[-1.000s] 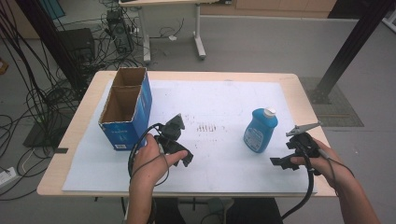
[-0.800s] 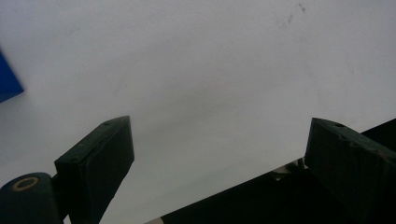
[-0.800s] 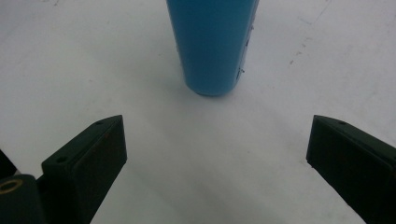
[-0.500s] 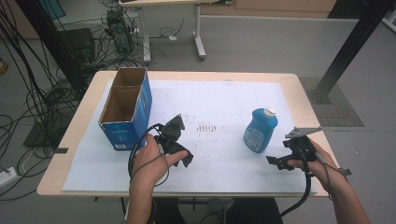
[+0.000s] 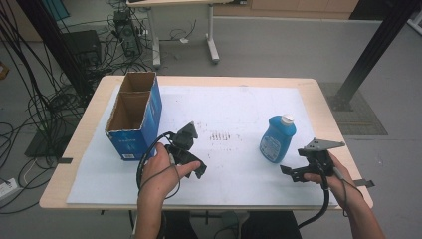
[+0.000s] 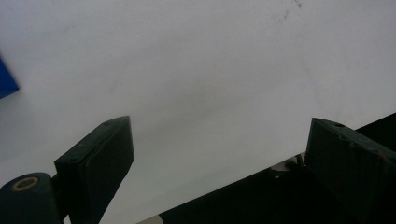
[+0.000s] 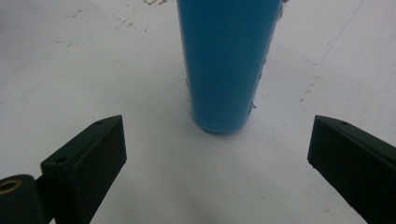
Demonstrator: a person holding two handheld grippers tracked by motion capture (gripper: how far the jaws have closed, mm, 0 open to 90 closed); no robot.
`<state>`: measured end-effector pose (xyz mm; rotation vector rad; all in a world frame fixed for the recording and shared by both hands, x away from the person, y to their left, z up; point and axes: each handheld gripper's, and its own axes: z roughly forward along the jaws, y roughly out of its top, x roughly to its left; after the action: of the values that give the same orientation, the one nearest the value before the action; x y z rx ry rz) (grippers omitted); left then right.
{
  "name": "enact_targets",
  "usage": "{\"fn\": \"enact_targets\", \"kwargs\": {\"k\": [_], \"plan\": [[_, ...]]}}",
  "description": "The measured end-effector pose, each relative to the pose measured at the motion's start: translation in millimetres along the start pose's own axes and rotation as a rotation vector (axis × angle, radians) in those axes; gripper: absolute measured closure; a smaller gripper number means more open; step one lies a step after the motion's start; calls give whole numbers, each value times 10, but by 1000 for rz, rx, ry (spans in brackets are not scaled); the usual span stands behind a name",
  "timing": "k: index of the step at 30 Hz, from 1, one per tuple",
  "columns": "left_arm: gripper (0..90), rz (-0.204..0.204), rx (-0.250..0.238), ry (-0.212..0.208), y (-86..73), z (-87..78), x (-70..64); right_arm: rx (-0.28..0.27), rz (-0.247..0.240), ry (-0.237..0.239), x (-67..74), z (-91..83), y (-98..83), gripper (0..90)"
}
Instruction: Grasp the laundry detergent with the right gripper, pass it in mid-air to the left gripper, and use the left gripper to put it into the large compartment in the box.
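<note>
So the right gripper (image 5: 291, 172) is sitting near the front right corner of the table (image 5: 318, 89), pointing at the blue bottle (image 5: 276, 139) that's standing upright on the white sheet (image 5: 239, 104) just ahead of it. In the right gripper view the bottle (image 7: 224, 65) is showing up dead centre between the two jaws but farther out, so nothing is touching it; the jaws are standing wide apart and holding nothing. The bottle's white cap (image 5: 286, 119) is on top, and there are some dark specks on the sheet just to its left.

The left gripper (image 5: 191, 157) is resting in the person's left hand (image 5: 161, 167) near the front of the table, just right of the blue cardboard box (image 5: 134, 119), which is open at the top. Its jaws are also spread wide and gripping nothing; the left gripper view is looking at bare white sheet (image 6: 196, 74) between them, with a sliver of blue at the left edge.
</note>
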<state>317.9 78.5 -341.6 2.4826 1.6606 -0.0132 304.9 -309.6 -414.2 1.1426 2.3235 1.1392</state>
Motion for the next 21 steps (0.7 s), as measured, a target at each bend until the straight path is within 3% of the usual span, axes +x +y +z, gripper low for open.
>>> {"fn": "enact_targets", "kwargs": {"k": [11,21], "plan": [[86,-1,1,4,-2,-15,4,-89,24,19,38,80,-63,37],[85,-7,10,7,-5,7,19,-161,50,2,66,190,-88,30]]}}
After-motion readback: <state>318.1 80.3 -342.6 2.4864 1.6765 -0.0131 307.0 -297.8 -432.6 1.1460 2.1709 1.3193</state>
